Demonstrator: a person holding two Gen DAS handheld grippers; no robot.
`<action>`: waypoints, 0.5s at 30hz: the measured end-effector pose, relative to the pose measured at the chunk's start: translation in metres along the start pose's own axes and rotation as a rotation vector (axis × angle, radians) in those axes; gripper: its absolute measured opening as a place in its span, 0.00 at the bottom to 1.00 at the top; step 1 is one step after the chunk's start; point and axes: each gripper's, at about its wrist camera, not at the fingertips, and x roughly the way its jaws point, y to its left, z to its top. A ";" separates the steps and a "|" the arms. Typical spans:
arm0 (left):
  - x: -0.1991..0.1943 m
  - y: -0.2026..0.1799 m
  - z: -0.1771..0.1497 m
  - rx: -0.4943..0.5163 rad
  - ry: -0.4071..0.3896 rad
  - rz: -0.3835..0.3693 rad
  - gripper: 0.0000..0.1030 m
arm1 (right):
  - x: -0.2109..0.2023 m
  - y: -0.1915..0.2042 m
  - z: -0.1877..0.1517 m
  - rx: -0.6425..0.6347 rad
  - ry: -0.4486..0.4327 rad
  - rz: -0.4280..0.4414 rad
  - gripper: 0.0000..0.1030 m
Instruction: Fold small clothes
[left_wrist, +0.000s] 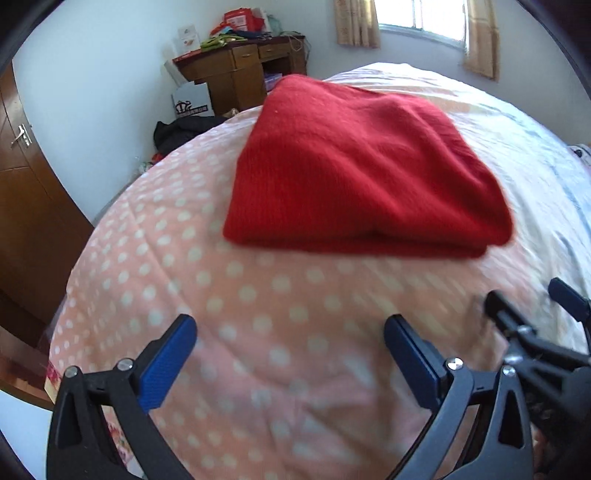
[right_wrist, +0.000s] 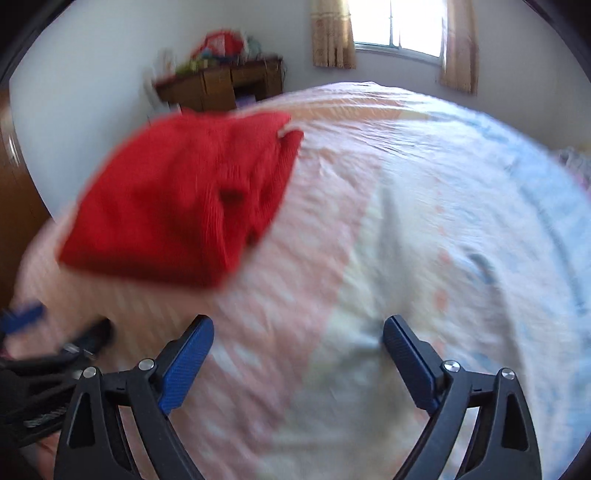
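Red knit sweater (left_wrist: 354, 166) is lying folded at 12 o'clock, looking soft, light, floppy; its thick near fold suits pinching, while left gripper (left_wrist: 290, 334) and right gripper (right_wrist: 298, 334) are gaping apart, holding nothing.

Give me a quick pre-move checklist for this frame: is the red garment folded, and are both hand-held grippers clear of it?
1. Red garment folded into a compact stack: ok.
2. It lies on the bedspread, away from the edge: ok.
3. Left hand-held gripper open, nothing between its fingers: ok.
4. Right hand-held gripper open, nothing between its fingers: ok.
5. Fold edges neatly aligned: cannot tell, the pictures are blurred.
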 end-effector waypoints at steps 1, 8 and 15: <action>-0.003 0.003 -0.003 -0.011 0.006 -0.010 1.00 | -0.006 0.000 -0.005 0.011 -0.004 0.001 0.91; -0.039 0.019 -0.012 -0.050 -0.048 -0.032 1.00 | -0.039 -0.014 -0.023 0.137 0.028 0.071 0.91; -0.090 0.023 -0.030 0.005 -0.181 -0.012 1.00 | -0.091 -0.009 -0.021 0.144 -0.040 0.055 0.91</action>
